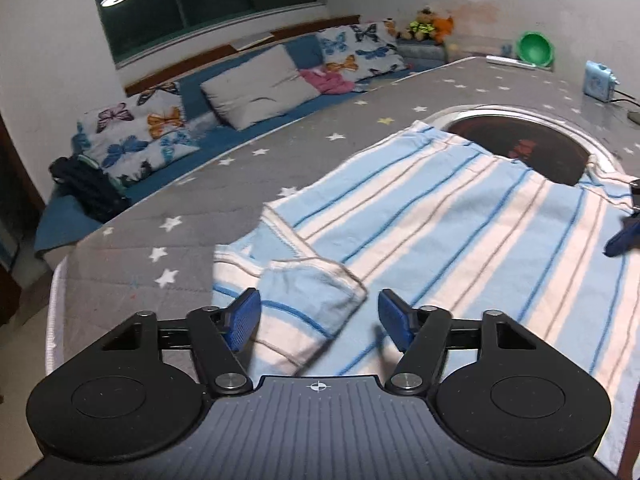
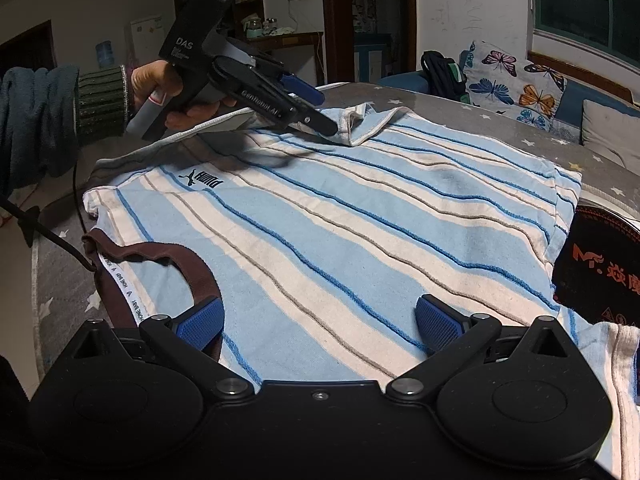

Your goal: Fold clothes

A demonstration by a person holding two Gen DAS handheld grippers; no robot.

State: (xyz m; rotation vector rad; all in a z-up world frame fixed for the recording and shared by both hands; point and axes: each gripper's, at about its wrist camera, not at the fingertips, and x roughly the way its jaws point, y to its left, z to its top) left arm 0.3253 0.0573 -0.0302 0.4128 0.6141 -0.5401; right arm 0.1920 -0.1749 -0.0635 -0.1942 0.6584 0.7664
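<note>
A light blue and white striped T-shirt (image 2: 340, 224) with a brown collar (image 2: 160, 264) lies flat on the grey star-patterned table cover (image 1: 192, 204). Its sleeve (image 1: 316, 292) is folded in over the body. My left gripper (image 1: 318, 318) is open, its blue pads on either side of that sleeve; it also shows in the right wrist view (image 2: 316, 108), low over the sleeve (image 2: 360, 124). My right gripper (image 2: 318, 326) is open just above the shirt's chest, beside the collar. A bit of it shows at the right edge of the left wrist view (image 1: 624, 236).
A round black cooktop (image 1: 520, 148) set in the table is partly covered by the shirt's hem. A green bowl (image 1: 534, 48) and a blue box (image 1: 598, 80) stand at the far table edge. A bench with butterfly cushions (image 1: 132, 136) runs along the wall.
</note>
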